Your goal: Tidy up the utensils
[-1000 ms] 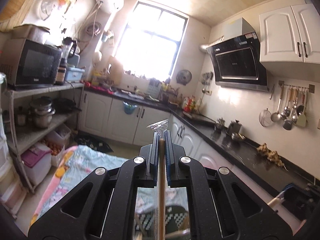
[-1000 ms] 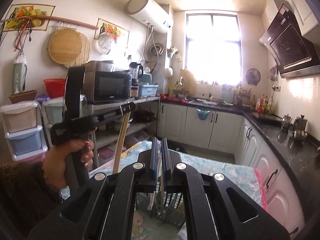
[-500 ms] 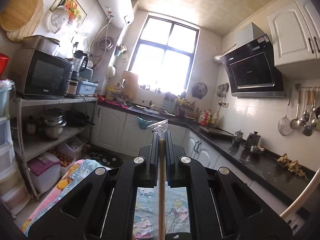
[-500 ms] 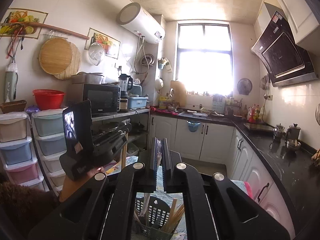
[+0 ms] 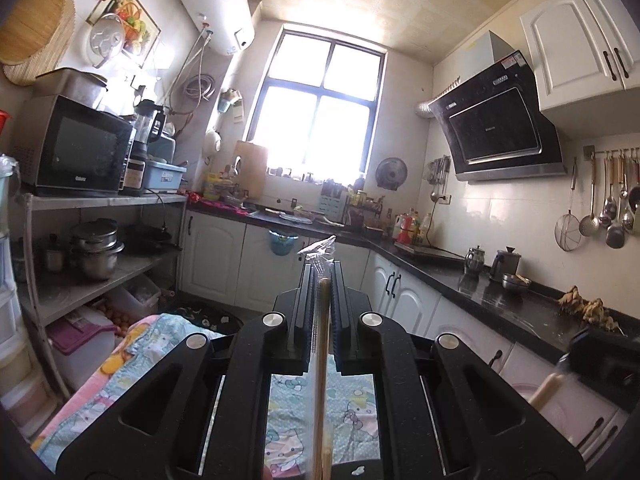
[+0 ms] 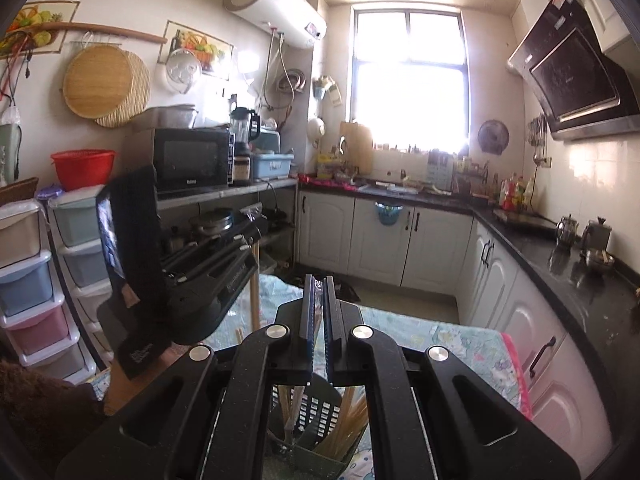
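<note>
My left gripper (image 5: 323, 276) is shut on a wooden chopstick in clear plastic wrap (image 5: 322, 344), whose crumpled end sticks out past the tips. It also shows in the right wrist view (image 6: 244, 236), with the stick (image 6: 254, 288) hanging below it. My right gripper (image 6: 316, 292) is shut on a thin plastic-wrapped utensil (image 6: 318, 286). Below it stands a dark green perforated utensil holder (image 6: 316, 420) with chopsticks (image 6: 348, 428) in it.
The holder stands on a table with a cartoon-print cloth (image 6: 460, 344). Shelves with a microwave (image 6: 188, 160) and plastic drawers (image 6: 28, 268) are at the left. A black counter (image 6: 580, 276) runs along the right. Ladles hang on a wall rail (image 5: 608, 208).
Both cameras have tilted upward. The left gripper has moved lower and closer in the right wrist view, and the utensil holder now shows below the right gripper.
</note>
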A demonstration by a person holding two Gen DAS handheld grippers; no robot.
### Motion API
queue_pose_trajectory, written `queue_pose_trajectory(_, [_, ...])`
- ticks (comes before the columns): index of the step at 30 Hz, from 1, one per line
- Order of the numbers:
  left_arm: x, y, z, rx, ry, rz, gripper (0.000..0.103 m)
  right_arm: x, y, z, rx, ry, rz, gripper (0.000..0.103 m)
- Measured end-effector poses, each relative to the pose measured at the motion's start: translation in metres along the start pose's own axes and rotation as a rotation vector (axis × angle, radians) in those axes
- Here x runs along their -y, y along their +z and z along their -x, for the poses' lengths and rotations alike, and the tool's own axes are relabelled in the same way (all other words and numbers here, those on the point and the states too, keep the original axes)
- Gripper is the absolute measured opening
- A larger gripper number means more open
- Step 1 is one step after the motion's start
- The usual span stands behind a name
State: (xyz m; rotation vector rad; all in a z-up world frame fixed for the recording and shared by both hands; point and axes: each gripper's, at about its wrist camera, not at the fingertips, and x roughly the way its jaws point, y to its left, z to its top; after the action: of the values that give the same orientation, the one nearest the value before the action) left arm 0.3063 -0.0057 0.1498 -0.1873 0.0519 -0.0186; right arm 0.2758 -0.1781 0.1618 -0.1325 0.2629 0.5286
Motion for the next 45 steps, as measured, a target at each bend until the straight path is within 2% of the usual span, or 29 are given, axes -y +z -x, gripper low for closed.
queue_pose_trajectory(4, [-0.003,-0.004,-0.002,-0.031,-0.008,0.002,0.004,-0.002,-0.009,-0.012,-0.031,-0.001,-0.012,0.005])
queue_pose_trajectory(6, [-0.005,-0.006,-0.003,-0.062,-0.017,0.006,0.008,0.0,-0.012,-0.015,-0.043,-0.002,-0.033,0.005])
queue_pose_trajectory(8, [-0.008,-0.007,-0.003,-0.099,-0.025,0.02,0.021,0.002,-0.015,-0.018,-0.056,-0.006,-0.053,0.009])
queue_pose_trajectory(10, [-0.01,-0.007,0.0,-0.12,-0.037,0.023,0.03,0.005,-0.016,-0.02,-0.069,-0.005,-0.072,0.024])
queue_pose_trajectory(11, [-0.011,-0.007,0.001,-0.128,-0.039,0.023,0.032,0.005,-0.017,-0.019,-0.07,-0.004,-0.078,0.028])
queue_pose_trajectory(15, [-0.015,-0.002,0.014,-0.15,-0.051,0.034,0.044,0.007,-0.02,-0.011,-0.065,-0.009,-0.086,0.032])
queue_pose_trajectory(17, [-0.016,0.001,0.021,-0.156,-0.056,0.047,0.057,0.009,-0.02,-0.005,-0.06,-0.009,-0.099,0.039])
queue_pose_trajectory(21, [-0.022,0.009,0.041,-0.169,-0.067,0.061,0.071,0.01,-0.022,0.009,-0.045,-0.026,-0.103,0.045])
queue_pose_trajectory(25, [-0.029,0.012,0.061,-0.191,-0.078,0.075,0.091,0.01,-0.024,0.023,-0.029,-0.037,-0.1,0.053])
queue_pose_trajectory(29, [-0.035,0.008,0.079,-0.223,-0.066,0.075,0.092,0.005,-0.033,0.039,-0.016,-0.047,-0.101,0.06])
queue_pose_trajectory(40, [-0.051,-0.022,0.125,-0.332,-0.035,0.09,0.093,-0.011,-0.065,0.069,-0.019,-0.078,-0.105,0.086])
queue_pose_trajectory(45, [-0.051,-0.041,0.142,-0.383,-0.007,0.055,0.093,-0.018,-0.082,0.079,-0.031,-0.097,-0.121,0.095])
